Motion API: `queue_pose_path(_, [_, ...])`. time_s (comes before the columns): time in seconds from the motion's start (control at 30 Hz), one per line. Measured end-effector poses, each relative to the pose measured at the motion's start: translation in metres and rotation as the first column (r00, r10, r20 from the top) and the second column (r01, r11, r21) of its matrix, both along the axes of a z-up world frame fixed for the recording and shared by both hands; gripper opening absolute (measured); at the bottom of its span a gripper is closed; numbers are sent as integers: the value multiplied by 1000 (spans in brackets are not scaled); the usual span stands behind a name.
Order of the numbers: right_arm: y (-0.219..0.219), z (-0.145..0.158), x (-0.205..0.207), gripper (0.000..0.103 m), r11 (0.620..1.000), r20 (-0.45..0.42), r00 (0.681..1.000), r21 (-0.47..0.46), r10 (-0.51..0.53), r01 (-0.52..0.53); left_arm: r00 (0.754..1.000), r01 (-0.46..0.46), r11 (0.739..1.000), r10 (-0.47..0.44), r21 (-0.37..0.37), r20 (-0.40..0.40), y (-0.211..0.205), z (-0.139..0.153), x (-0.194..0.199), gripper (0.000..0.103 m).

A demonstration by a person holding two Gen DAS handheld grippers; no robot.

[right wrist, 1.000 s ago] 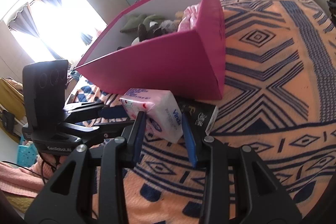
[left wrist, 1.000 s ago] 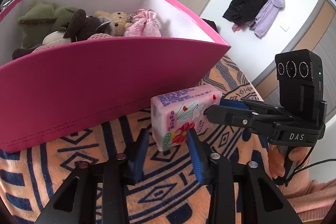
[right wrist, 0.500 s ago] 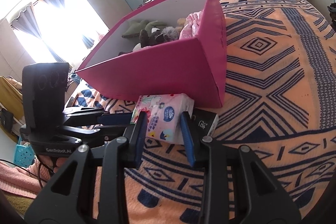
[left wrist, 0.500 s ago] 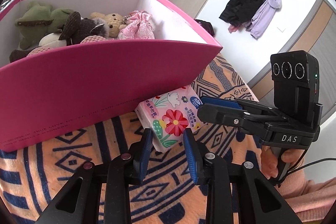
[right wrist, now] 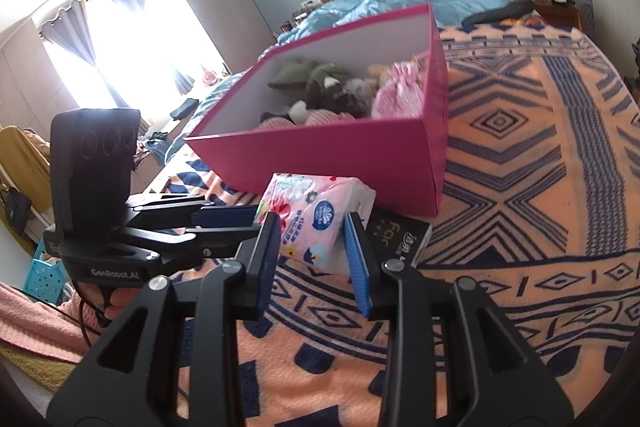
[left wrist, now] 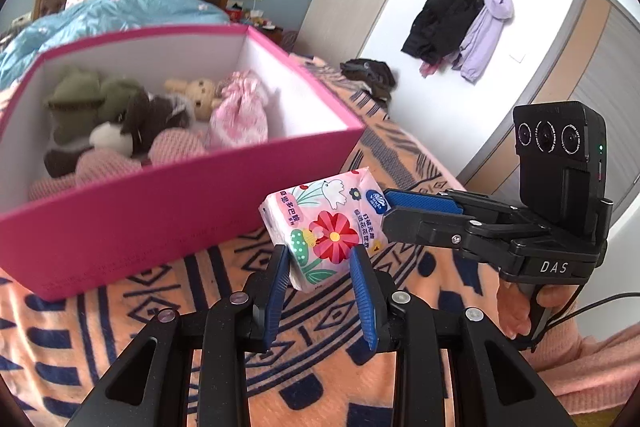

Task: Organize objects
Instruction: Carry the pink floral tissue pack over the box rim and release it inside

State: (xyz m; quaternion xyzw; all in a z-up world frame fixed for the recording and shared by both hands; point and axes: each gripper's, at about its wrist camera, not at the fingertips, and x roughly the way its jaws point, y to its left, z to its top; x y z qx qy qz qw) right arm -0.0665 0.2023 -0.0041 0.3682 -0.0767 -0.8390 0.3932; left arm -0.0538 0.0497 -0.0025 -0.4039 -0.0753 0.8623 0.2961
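tissue pack now lifted, box lower

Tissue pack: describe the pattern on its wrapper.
Pink tissue pack with a red flower, white dove and green leaves; clearest in the left wrist view.

Facing wrist views (shared tissue pack)

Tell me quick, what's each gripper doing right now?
Left gripper: shut on the tissue pack.
Right gripper: shut on the same tissue pack, from the other side.
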Motion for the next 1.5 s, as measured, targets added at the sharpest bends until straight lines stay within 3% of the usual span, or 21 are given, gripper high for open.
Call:
queue_pose_path(0.27, [1,39,7,36,998,-105,994,-47,31,-36,995,-11,1000,10,-17,-104,0,38,4,38])
queue_pose_path(0.63, [-7,68,-20,36,998,-194,981,-47,27,-36,981,-44,997,32,-60,-189,1,65,-23,38])
queue_pose_path(0.9, [-12,66,-47,36,1000,-191,981,-25,12,-17,981,-67,992,47,-103,-189,2,64,-49,38])
queue_pose_path(1.5, [-18,35,-88,36,997,-138,990,66,-22,31,995,-54,984,40,-169,-87,11,28,-93,38])
